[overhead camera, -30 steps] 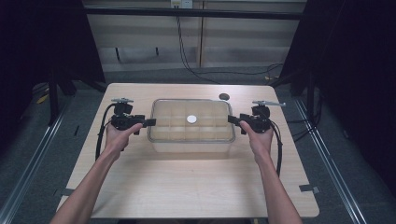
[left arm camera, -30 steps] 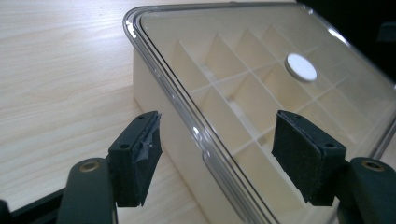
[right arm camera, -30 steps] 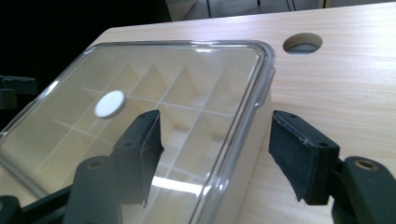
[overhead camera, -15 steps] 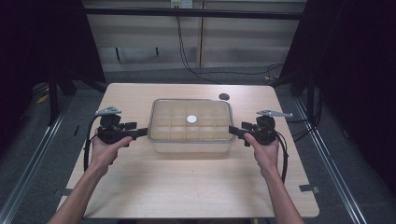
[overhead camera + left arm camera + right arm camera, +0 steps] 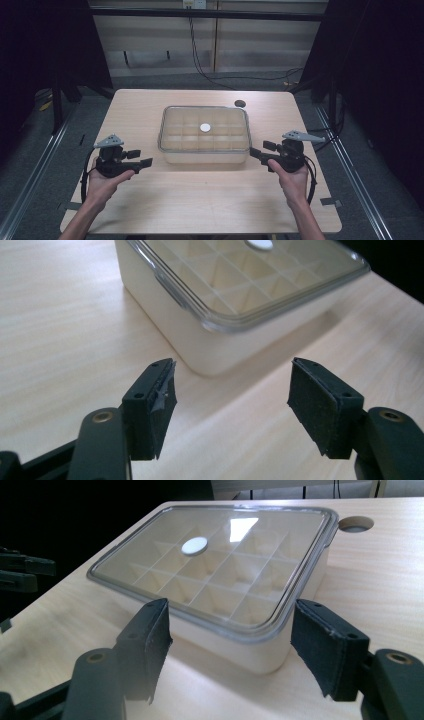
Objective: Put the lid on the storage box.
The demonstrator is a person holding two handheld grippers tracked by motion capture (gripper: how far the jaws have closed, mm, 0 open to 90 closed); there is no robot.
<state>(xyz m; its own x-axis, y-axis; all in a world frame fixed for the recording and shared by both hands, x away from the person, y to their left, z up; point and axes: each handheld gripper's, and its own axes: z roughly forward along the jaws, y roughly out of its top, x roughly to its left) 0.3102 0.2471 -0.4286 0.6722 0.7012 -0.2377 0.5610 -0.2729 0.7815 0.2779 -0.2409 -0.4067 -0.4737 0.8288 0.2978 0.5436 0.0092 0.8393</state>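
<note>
the lidded box (image 5: 204, 135) sits mid-desk (image 5: 150, 200), nearer the far edge. the left tongs (image 5: 145, 162) and right tongs (image 5: 256, 152) flank its near corners, both wide open and empty (their jaws have just been closing a little). bring both in level, meeting the rim together.

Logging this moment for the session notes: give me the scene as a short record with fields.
surface: wooden table
main item: lidded compartment box, centre of the table, standing flat
lid: clear, on the box, with a white round disc at its middle
inside: grid of dividers
left tool: open, nothing between the jaws, apart from the box at its left
right tool: open, nothing between the jaws, close to the box's right side
other: round hole in the tabletop behind the box
</note>
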